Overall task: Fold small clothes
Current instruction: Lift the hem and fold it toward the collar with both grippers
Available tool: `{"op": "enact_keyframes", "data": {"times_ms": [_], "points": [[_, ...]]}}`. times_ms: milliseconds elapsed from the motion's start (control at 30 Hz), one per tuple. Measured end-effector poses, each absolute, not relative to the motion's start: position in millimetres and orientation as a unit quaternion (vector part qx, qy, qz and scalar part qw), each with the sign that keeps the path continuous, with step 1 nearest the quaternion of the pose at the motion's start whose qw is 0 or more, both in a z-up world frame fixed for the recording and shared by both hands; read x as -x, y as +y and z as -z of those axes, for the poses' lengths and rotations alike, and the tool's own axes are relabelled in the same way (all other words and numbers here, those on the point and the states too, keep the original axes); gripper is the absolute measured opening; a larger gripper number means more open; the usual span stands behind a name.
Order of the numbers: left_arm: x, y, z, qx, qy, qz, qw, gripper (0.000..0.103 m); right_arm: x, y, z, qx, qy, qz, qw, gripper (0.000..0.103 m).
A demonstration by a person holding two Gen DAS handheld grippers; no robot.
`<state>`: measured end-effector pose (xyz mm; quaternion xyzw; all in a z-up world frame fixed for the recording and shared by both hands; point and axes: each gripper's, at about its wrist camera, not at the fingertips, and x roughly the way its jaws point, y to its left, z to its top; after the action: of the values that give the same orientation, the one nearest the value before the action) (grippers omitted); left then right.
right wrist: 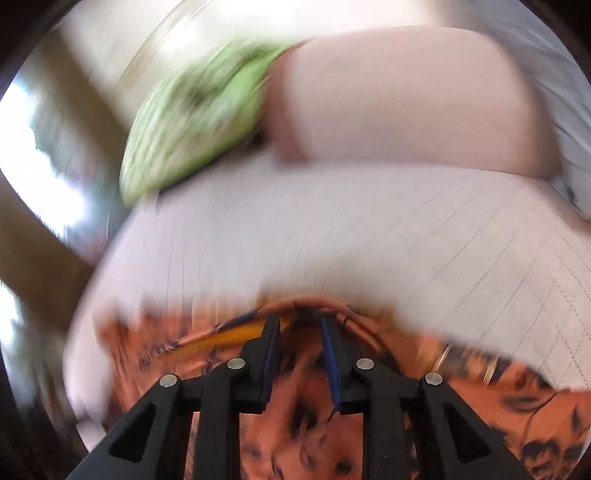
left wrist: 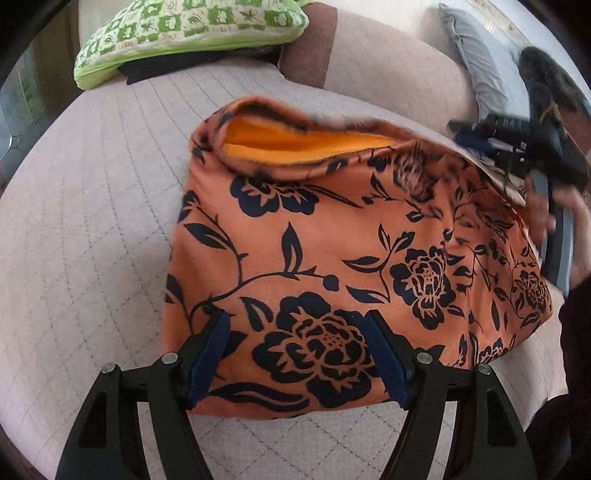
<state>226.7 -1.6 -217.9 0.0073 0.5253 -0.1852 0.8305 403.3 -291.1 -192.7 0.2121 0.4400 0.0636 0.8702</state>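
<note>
An orange garment point(left wrist: 332, 236) with a black flower print lies on the pale quilted sofa seat point(left wrist: 92, 221), its far edge lifted so the plain orange inside shows. My left gripper point(left wrist: 295, 321) is open, its fingers spread over the garment's near edge. My right gripper point(right wrist: 300, 325) shows in a blurred view, its fingers close together on a bunched edge of the garment point(right wrist: 461, 373). In the left wrist view that gripper point(left wrist: 517, 147) is a dark blur at the garment's far right corner, held by a hand.
A green patterned cushion point(left wrist: 184, 33) lies at the back left of the sofa, on something dark. The sofa backrest point(left wrist: 388, 62) rises behind the garment. A grey pillow point(left wrist: 476, 62) leans at the back right.
</note>
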Motion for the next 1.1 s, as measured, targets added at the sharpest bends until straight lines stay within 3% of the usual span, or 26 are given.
{"op": "enact_keyframes", "data": {"times_ms": [100,267,433,667,900,1100], "points": [[-228,-1,205,-0.003,0.512,0.195,0.837,0.075,-398,-314,176,-0.249,0.412,-0.047,0.875,0.029],[-266,-22,196,-0.010,0.509,0.199,0.837,0.075,-333,-329,173,-0.207,0.416,-0.042,0.885,0.029],[-338,-47,215,0.023,0.549,0.150,0.822,0.075,-265,-357,202,-0.209,0.468,-0.024,0.858,0.029],[-418,-50,236,0.066,0.548,0.033,0.833,0.075,-277,-386,250,-0.268,0.524,0.009,0.808,0.030],[-376,-56,204,0.091,0.503,0.037,0.859,0.075,-273,-390,229,-0.269,0.486,0.015,0.831,0.029],[-293,-63,210,-0.011,0.516,0.081,0.853,0.075,-271,-352,209,-0.260,0.462,-0.084,0.844,0.029]]}}
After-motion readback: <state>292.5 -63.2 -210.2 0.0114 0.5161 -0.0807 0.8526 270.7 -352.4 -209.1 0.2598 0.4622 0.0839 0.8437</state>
